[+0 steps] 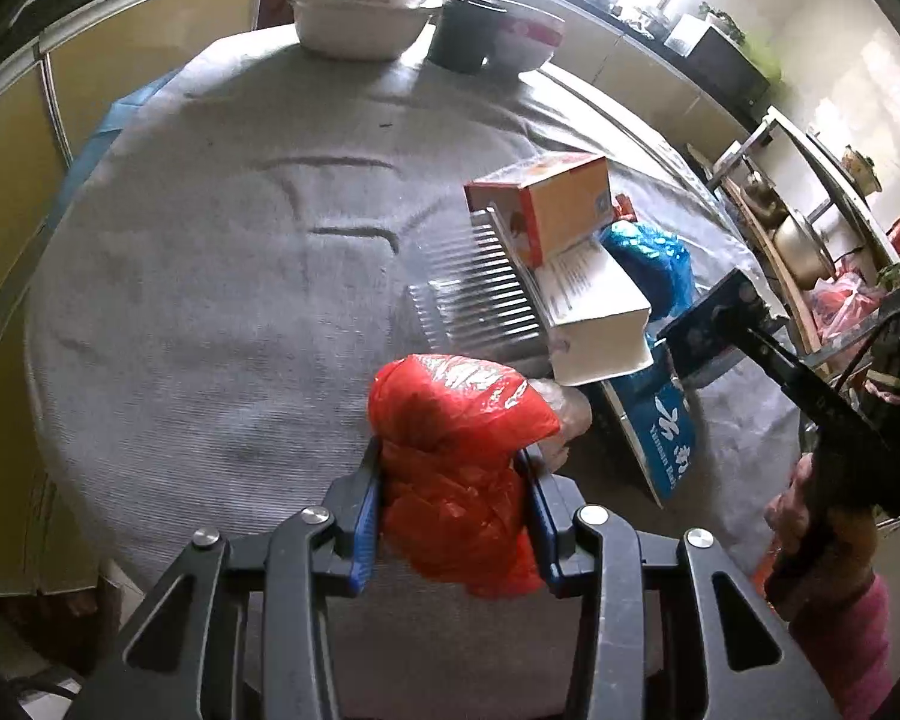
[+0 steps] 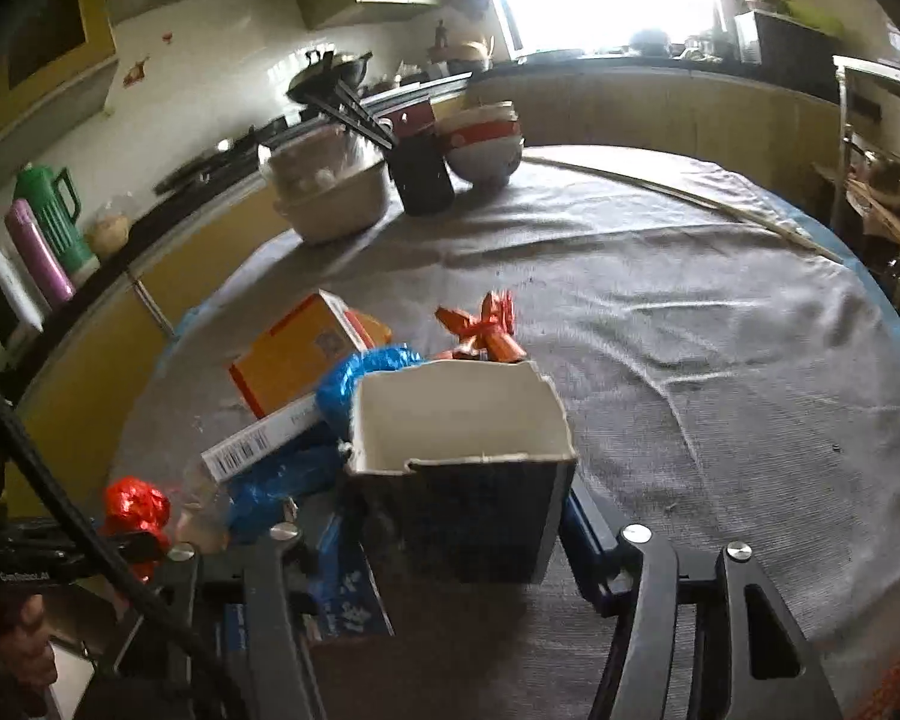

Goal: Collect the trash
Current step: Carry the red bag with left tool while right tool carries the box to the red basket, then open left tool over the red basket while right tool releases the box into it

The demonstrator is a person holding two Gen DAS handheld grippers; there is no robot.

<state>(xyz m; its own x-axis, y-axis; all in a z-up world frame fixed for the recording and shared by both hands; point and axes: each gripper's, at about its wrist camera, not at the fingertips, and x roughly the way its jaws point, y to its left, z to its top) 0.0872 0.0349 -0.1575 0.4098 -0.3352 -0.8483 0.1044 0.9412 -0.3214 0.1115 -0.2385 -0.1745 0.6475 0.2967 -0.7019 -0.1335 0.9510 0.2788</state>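
Observation:
My left gripper (image 1: 453, 483) is shut on a crumpled red plastic bag (image 1: 456, 450) and holds it over the grey-clothed round table (image 1: 210, 300). The bag also shows in the right wrist view (image 2: 135, 507). My right gripper (image 2: 450, 534) is shut on an open dark carton with a white inside (image 2: 459, 480). Beyond lies a trash pile: an orange box (image 1: 546, 204), a white box (image 1: 594, 312), a clear ribbed plastic tray (image 1: 480, 282), a blue plastic bag (image 1: 651, 264) and an orange wrapper (image 2: 486, 330).
At the table's far edge stand a stack of white containers (image 1: 360, 6), a black cup with chopsticks (image 1: 462, 30) and stacked bowls (image 1: 528, 33). Yellow cabinets (image 1: 6, 180) run on the left. A shelf with pots (image 1: 810, 228) is on the right.

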